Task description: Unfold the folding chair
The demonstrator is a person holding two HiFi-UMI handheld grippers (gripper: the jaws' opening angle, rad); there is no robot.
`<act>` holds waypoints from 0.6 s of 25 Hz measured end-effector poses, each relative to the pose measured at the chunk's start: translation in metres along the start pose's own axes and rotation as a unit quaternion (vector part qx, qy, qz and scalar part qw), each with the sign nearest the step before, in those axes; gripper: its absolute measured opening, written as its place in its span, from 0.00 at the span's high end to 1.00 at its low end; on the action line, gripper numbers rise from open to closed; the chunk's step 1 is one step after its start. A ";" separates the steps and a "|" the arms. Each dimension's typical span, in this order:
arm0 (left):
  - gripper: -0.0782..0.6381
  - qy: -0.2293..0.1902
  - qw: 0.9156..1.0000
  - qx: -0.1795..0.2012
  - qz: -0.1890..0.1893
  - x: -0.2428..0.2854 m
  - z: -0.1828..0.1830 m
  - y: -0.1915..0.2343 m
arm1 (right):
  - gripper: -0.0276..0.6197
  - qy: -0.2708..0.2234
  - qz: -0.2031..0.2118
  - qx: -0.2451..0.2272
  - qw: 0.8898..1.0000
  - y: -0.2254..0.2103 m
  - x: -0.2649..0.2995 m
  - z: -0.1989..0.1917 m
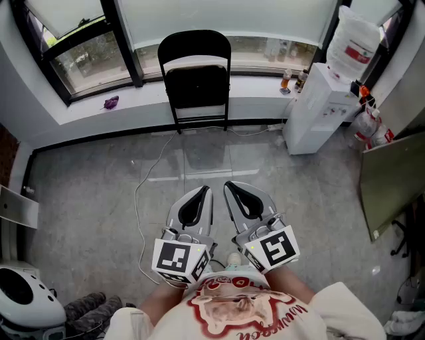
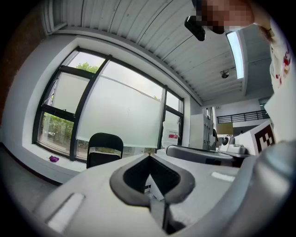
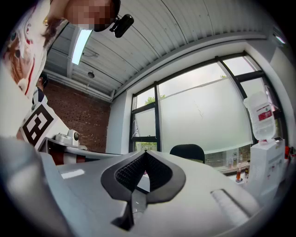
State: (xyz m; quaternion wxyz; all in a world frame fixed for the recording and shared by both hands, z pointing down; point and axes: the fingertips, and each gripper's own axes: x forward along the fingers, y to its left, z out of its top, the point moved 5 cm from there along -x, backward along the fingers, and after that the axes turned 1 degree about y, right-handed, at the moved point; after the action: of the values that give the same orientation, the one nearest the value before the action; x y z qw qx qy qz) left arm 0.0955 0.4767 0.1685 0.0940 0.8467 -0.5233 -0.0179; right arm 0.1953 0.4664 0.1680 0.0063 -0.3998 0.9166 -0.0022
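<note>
Two grippers side by side, level: left gripper (image 1: pixel 203 192) and right gripper (image 1: pixel 230 187), both jaws closed with nothing between them. Folding chair (image 1: pixel 196 83) (black, folded) stands upright against the window wall, well apart from both.

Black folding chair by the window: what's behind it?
The black metal folding chair stands folded in front of the white window ledge, with the frosted window pane above. Its seat and backrest hide the ledge and wall directly behind.
</note>
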 end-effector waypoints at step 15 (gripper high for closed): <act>0.89 -0.004 1.000 -0.003 0.007 -0.009 0.000 0.012 | 0.92 -0.020 0.006 -0.006 1.000 0.015 0.010 0.006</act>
State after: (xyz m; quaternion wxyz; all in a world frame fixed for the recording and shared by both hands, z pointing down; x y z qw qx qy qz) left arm 0.0806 0.4795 0.1703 0.0945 0.8426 -0.5297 -0.0224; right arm 0.1772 0.4695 0.1615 0.0219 -0.3941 0.9188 0.0117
